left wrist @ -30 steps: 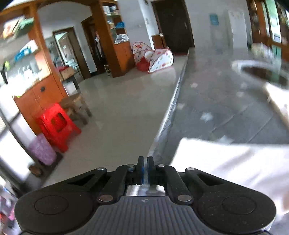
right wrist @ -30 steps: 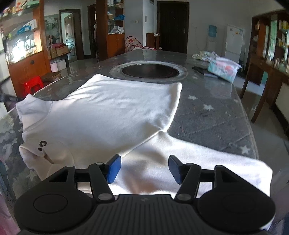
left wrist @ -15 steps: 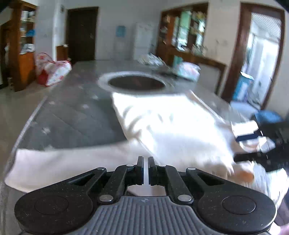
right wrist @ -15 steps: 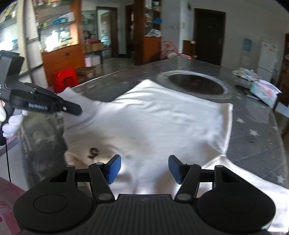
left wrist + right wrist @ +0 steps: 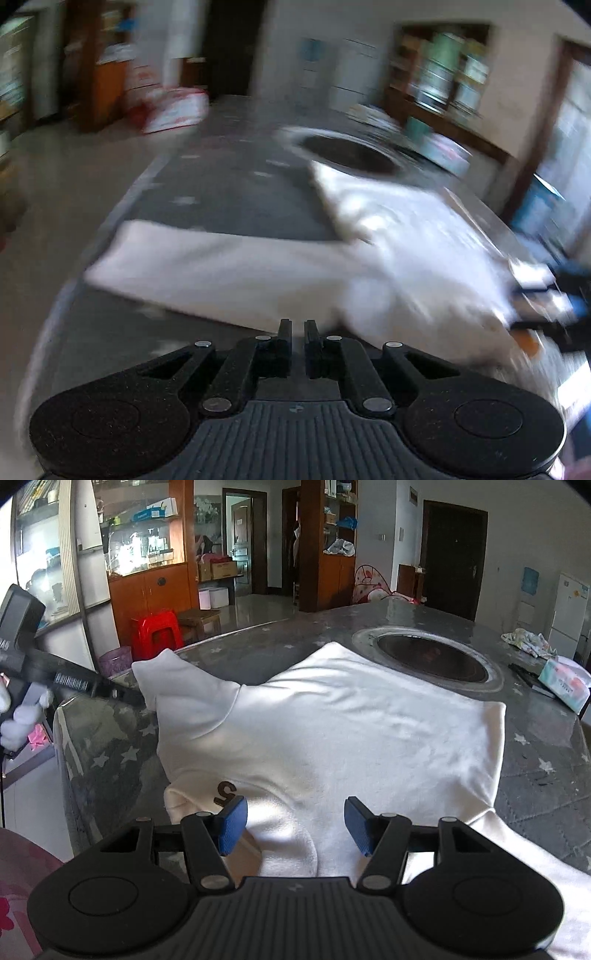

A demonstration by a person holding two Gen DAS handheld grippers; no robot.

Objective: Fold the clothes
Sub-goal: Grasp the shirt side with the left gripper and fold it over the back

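A white long-sleeved shirt (image 5: 332,731) lies spread on the grey star-patterned table (image 5: 546,760), collar toward me, with a dark "5" mark near the neck. My right gripper (image 5: 293,825) is open and empty, just above the collar area. My left gripper (image 5: 136,699) reaches in from the left and touches the edge of the shirt's sleeve (image 5: 173,679). In the blurred left wrist view the left gripper (image 5: 297,334) has its jaws nearly together with nothing visible between them, and the sleeve (image 5: 229,266) lies ahead of it. The right gripper (image 5: 554,291) shows at the far right there.
A round recessed hole (image 5: 430,655) sits in the table beyond the shirt. A tissue pack (image 5: 563,681), a dark flat object and a crumpled cloth (image 5: 528,642) lie at the far right. A red stool (image 5: 157,631) and cabinets stand on the floor to the left.
The left gripper has swung and moved along the sleeve, its view now blurred. The right gripper has shifted slightly toward the collar and stays open.
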